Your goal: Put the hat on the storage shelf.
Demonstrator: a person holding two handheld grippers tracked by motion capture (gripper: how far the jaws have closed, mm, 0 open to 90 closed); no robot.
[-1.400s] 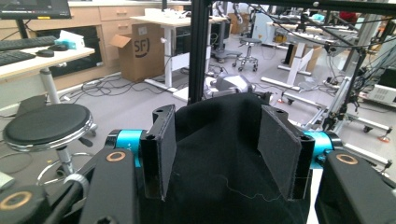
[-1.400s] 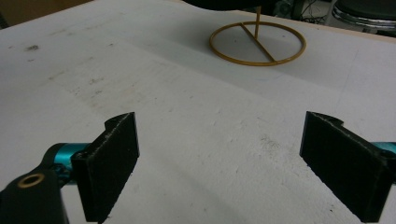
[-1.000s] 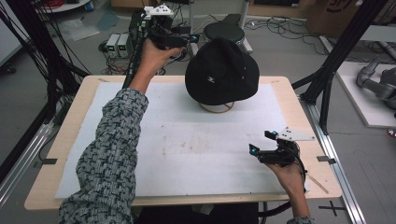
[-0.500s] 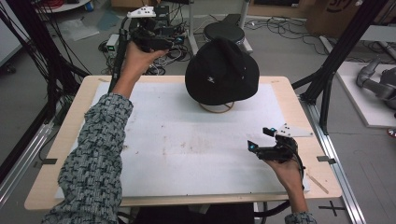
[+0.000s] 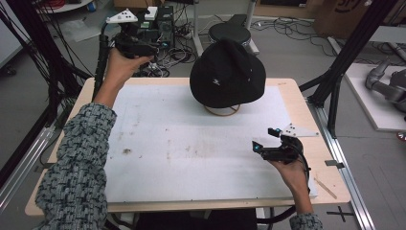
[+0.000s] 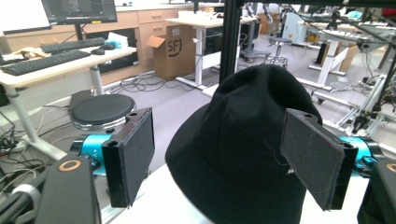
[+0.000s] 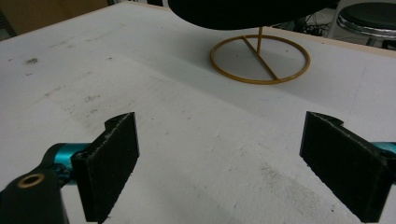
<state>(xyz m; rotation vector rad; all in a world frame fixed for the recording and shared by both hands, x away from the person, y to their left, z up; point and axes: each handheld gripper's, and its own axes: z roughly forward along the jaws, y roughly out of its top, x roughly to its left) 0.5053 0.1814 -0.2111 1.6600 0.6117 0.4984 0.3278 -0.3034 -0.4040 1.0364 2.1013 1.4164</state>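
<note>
High view, black hat [image 5: 227, 72] on gold wire stand [image 5: 222, 111], stool [image 5: 229, 32] behind, left hand-held gripper [image 5: 152, 48] just opened wide, empty, right hand-held gripper [image 5: 264, 138] open.

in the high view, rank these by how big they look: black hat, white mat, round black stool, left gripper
1. white mat, covering most of the table
2. black hat
3. round black stool and left gripper look much alike; the stool sits farther from the camera and the hat hides part of it, so no ranking.

Right hand-held gripper [image 7: 219, 165], jaws wide apart, low over the white mat [image 7: 154, 93], facing a gold ring stand [image 7: 259, 59]
</note>
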